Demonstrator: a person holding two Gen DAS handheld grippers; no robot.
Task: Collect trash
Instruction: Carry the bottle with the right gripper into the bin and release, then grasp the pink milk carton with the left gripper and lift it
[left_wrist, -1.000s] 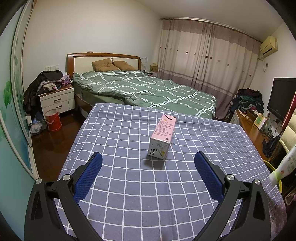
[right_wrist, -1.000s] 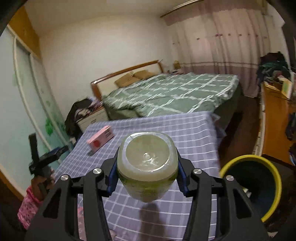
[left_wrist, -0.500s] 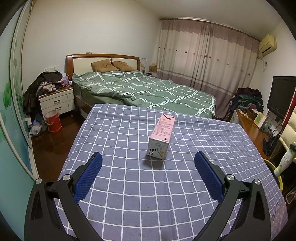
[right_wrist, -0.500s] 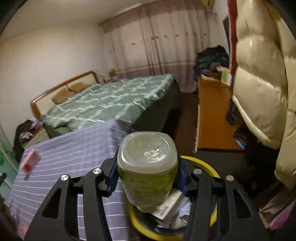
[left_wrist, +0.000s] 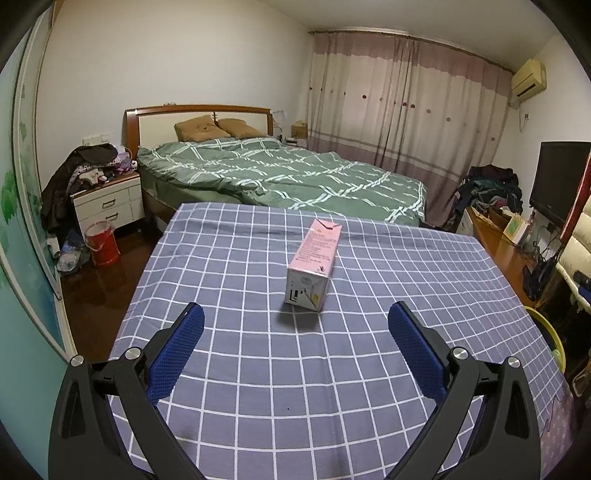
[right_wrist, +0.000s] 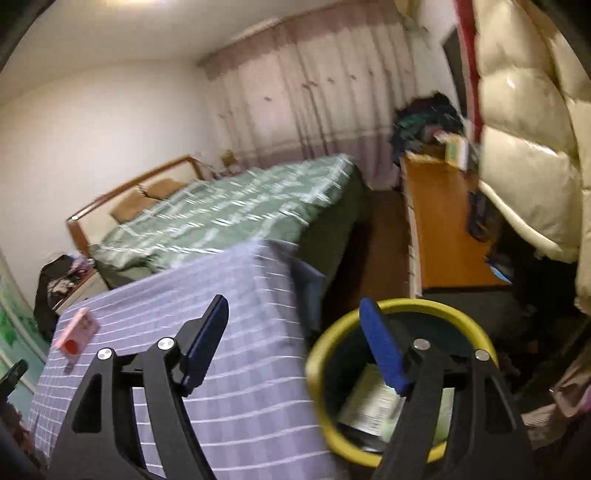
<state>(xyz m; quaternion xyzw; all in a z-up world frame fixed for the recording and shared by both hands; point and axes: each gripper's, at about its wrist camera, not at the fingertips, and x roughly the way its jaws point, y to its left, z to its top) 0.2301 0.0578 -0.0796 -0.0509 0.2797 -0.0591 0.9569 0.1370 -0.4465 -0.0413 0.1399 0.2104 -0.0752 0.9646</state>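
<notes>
A pink carton (left_wrist: 313, 266) lies on the blue checked tablecloth (left_wrist: 258, 369), straight ahead of my left gripper (left_wrist: 295, 314), which is open and empty above the table. My right gripper (right_wrist: 293, 306) is open and empty, held over the table's right edge and the yellow-rimmed bin (right_wrist: 314, 369) on the floor. Inside the bin lie a pale green bottle (right_wrist: 391, 424) and printed paper trash (right_wrist: 369, 402). The pink carton also shows far left in the right wrist view (right_wrist: 75, 332). The bin's rim shows at the right edge of the left wrist view (left_wrist: 550, 332).
A green bed (left_wrist: 280, 173) stands beyond the table. A nightstand (left_wrist: 107, 203) and a red bucket (left_wrist: 101, 243) are at the left. A wooden desk (right_wrist: 443, 236) and a cream puffy jacket (right_wrist: 524, 155) are at the right near the bin.
My right gripper opened and let go of the green bottle, which now lies in the bin. The left gripper has barely moved.
</notes>
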